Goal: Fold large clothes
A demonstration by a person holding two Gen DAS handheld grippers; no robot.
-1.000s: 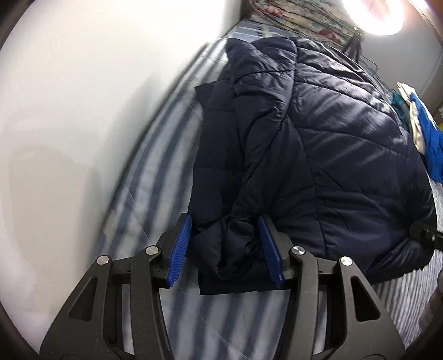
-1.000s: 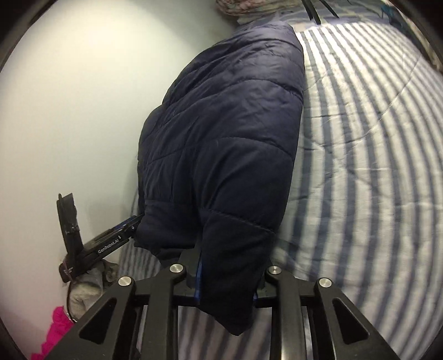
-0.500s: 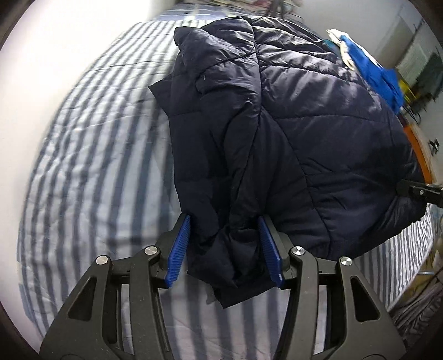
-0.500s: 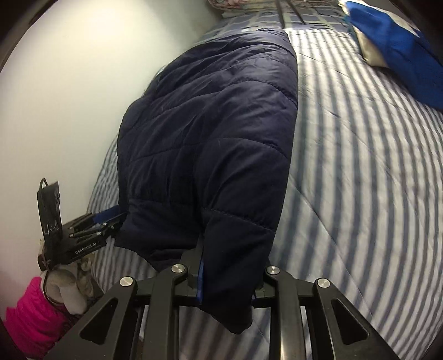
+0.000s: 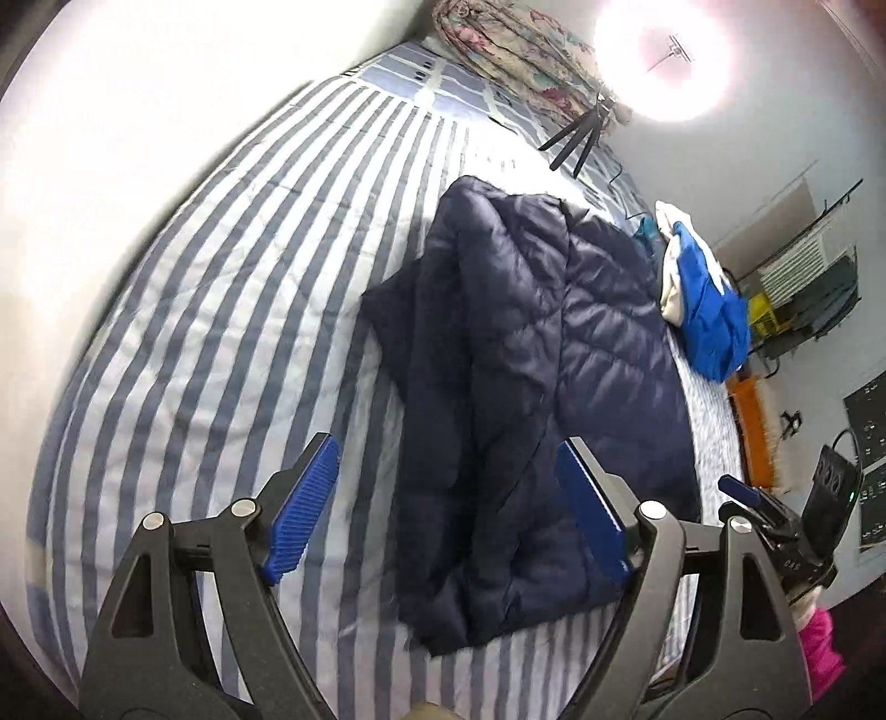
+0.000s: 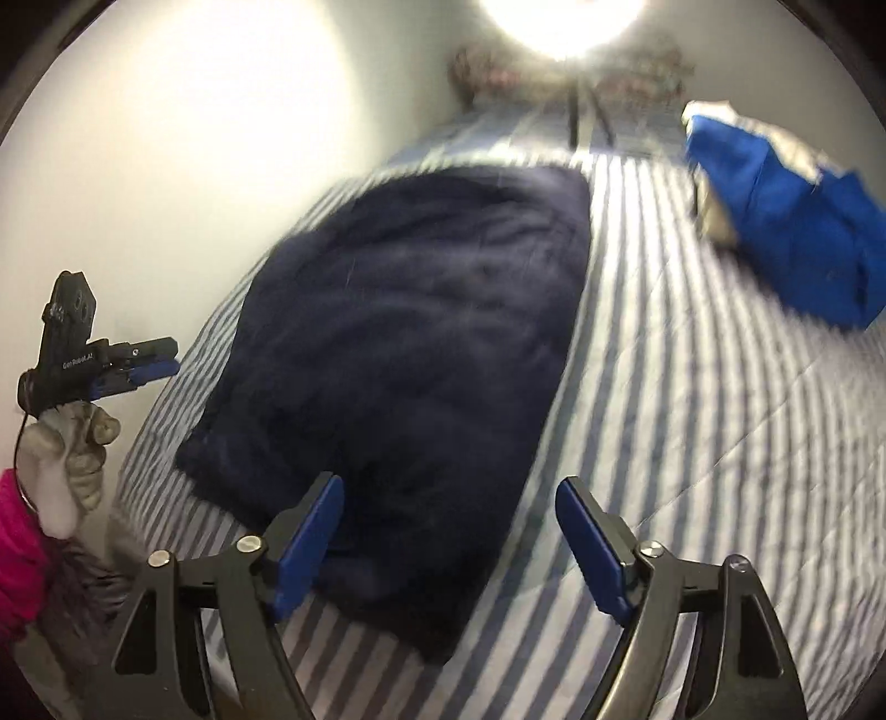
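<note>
A dark navy quilted puffer jacket (image 5: 531, 387) lies folded on the blue-and-white striped bed (image 5: 221, 310). It also shows in the right wrist view (image 6: 410, 343), blurred. My left gripper (image 5: 448, 504) is open and empty, raised above the jacket's near end. My right gripper (image 6: 448, 531) is open and empty above the jacket's near corner. The left gripper shows from the side in the right wrist view (image 6: 160, 360), off the jacket's left edge. The right gripper shows at the bed's right edge in the left wrist view (image 5: 742, 493).
A bright blue garment on a white one (image 5: 709, 310) lies on the bed right of the jacket, also in the right wrist view (image 6: 797, 232). A tripod with a ring light (image 5: 581, 133) and a floral bundle (image 5: 515, 50) stand at the far end. A white wall (image 5: 138, 111) borders the bed's left side.
Both grippers have opened and let go of the jacket, then pulled back and up. The jacket now lies flat on the bed instead of hanging from the jaws.
</note>
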